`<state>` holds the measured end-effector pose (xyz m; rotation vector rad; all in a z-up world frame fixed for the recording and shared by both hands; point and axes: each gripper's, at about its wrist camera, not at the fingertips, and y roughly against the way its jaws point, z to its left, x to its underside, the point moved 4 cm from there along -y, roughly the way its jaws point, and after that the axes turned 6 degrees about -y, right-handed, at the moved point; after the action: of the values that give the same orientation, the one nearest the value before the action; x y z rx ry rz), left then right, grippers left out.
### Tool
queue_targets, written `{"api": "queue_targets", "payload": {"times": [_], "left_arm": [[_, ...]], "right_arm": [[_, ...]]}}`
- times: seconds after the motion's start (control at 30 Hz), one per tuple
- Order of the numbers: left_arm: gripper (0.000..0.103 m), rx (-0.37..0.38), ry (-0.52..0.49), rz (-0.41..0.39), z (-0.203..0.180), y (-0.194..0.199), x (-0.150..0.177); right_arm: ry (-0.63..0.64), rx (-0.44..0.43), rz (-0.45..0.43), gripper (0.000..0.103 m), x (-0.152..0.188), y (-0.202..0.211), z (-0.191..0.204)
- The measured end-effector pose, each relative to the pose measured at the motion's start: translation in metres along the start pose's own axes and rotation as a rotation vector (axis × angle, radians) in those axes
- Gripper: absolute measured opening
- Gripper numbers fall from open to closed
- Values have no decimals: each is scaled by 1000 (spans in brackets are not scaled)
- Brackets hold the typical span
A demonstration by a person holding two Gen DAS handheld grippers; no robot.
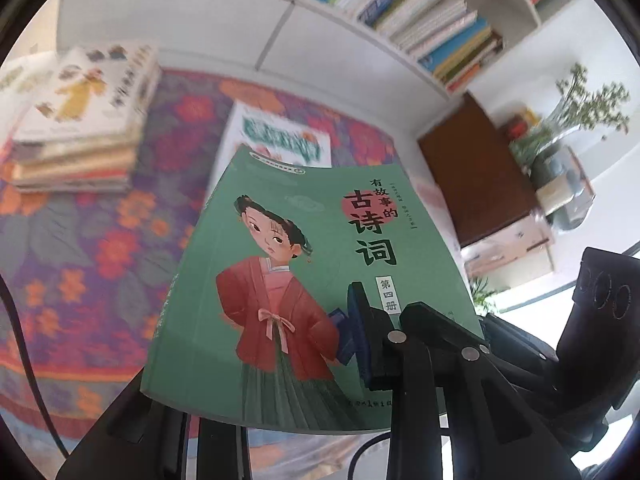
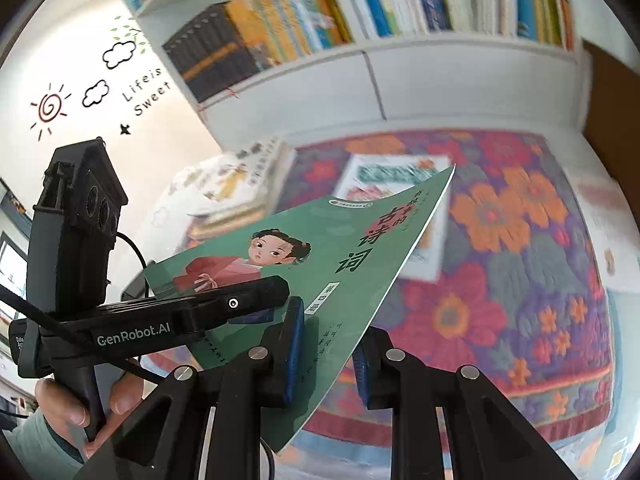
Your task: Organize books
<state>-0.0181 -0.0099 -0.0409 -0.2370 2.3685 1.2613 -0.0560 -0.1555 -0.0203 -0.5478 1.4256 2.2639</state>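
Observation:
A green book [image 1: 304, 264] with a girl in a red robe on its cover hangs above the floral cloth. My right gripper [image 2: 328, 360] is shut on the green book [image 2: 344, 256] near its lower corner, one blue pad on each face. The left gripper [image 2: 276, 292] reaches in from the left, held by a hand [image 2: 68, 404]. In the left wrist view the left gripper [image 1: 320, 344] has its right pad lying on the cover. Its other finger is hidden under the book, so I cannot tell whether it presses.
A stack of picture books [image 1: 80, 120] sits at the far left of the floral cloth [image 2: 500, 280]. A white book [image 2: 392, 176] lies flat behind the green one. White bookshelves [image 2: 360, 8] full of books run along the back. A brown cabinet [image 1: 476, 176] and a vase of greenery [image 1: 576, 120] stand at the right.

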Motion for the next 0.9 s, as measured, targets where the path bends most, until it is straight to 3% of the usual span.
{"api": "queue_targets", "payload": {"times": [0.13, 0.4, 0.57, 0.9], "left_arm": [[26, 14, 34, -65, 36, 37, -17], [26, -66, 56, -150, 123, 86, -63], [26, -109, 74, -143, 179, 76, -95], [26, -58, 122, -132, 237, 38, -139]], "right_arm": [[15, -52, -19, 22, -19, -12, 42], [146, -80, -12, 26, -63, -73, 139], [89, -139, 70, 26, -96, -139, 164], [48, -120, 149, 26, -151, -228, 167]]}}
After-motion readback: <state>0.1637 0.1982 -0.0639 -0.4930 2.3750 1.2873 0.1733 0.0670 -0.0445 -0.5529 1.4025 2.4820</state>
